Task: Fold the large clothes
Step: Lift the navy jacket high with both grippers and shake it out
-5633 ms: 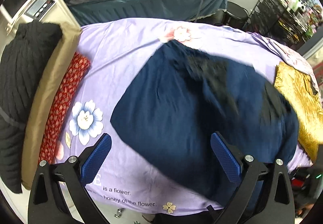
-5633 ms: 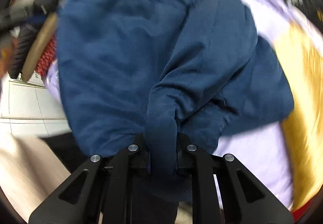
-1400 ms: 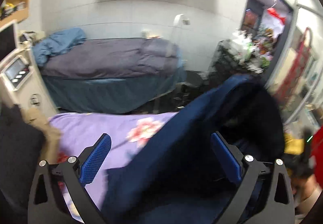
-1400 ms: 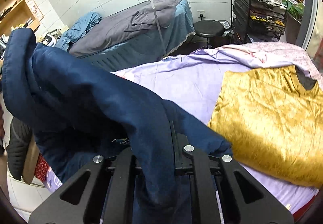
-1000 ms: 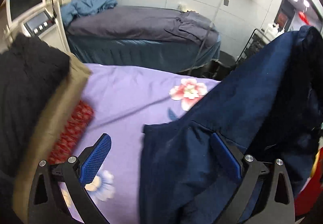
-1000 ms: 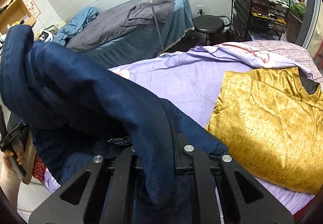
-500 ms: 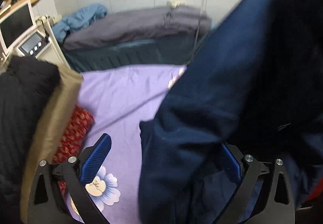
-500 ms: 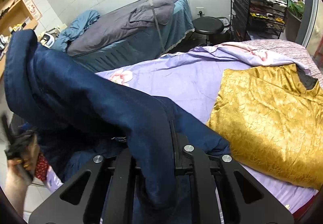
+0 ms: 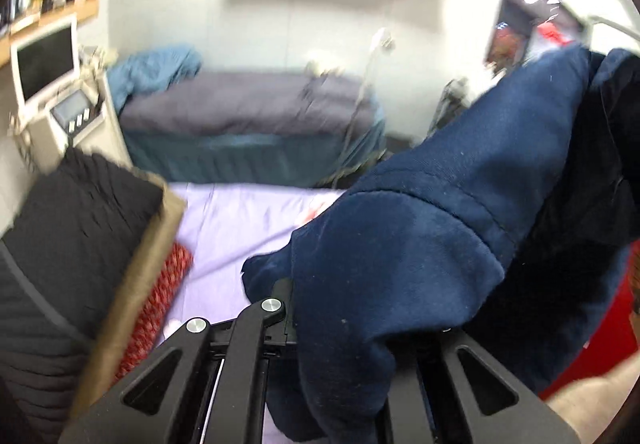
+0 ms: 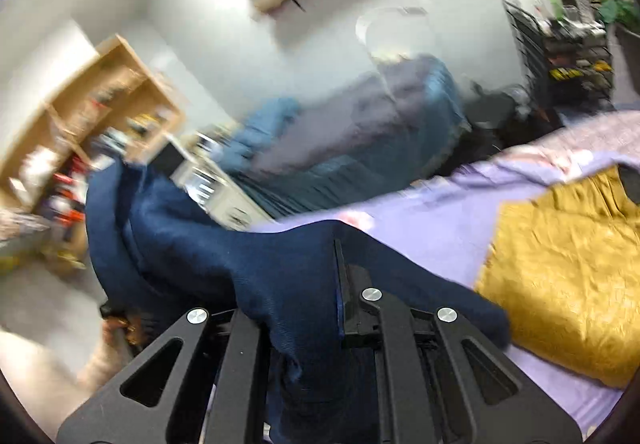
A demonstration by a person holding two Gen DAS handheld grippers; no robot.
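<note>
Both tongs clamped on the navy garment (image 9: pixel 400 244): left tongs (image 9: pixel 340 324) pinching a thick fold, right tongs (image 10: pixel 304 320) biting another bunched edge. Garment lifted clear above the purple floral sheet (image 9: pixel 240 219), draped over both tools. Gold top (image 10: pixel 560 272) lying flat on the sheet to the right; black knit pile (image 9: pixel 60 252) at left.

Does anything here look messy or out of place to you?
Only the navy garment: it hangs bunched and twisted, pinched in both the left claw and right claw. The gold garment lies rumpled on the purple sheet.
</note>
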